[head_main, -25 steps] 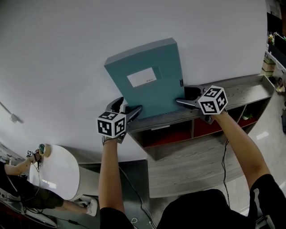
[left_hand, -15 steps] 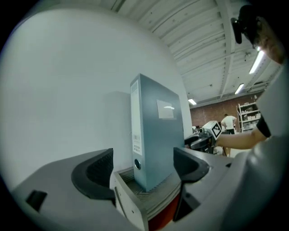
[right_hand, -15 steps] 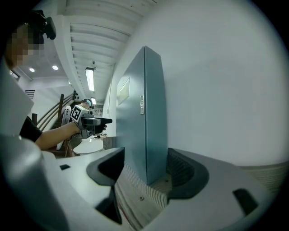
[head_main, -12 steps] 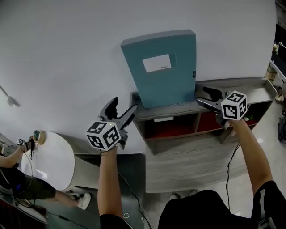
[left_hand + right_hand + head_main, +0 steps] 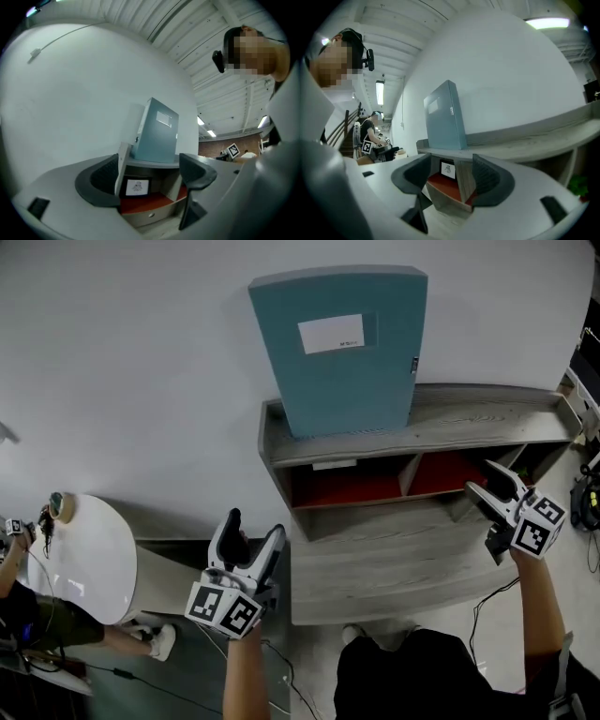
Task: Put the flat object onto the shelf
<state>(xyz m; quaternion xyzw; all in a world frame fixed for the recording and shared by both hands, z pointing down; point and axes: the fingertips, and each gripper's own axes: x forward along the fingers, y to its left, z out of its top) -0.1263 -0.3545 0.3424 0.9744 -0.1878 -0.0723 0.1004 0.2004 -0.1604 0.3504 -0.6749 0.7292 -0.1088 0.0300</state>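
— Where's the teal flat file box (image 5: 342, 348)?
— Upright atop the grey wooden shelf (image 5: 487, 418), against the white wall (image 5: 141, 352).
— The tools?
— The left tool (image 5: 255, 526) gapes, empty; the right tool (image 5: 485, 479) is closing on nothing.

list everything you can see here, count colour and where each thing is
file box: 1, teal with a white label, upright on the shelf top, leaning against the wall
shelf: 1, grey wood with red compartments, against the wall
card: 1, white in a dark frame, inside a red compartment
round table: 1, white, left of the shelf
other person: 1, dark clothes, at the table's left edge
wall: 1, white, behind everything
left gripper: 1, grey with a black-and-white cube, low before the shelf's left end, jaws apart, empty
right gripper: 1, same colours, before the shelf's right end, jaws closing, nothing between them
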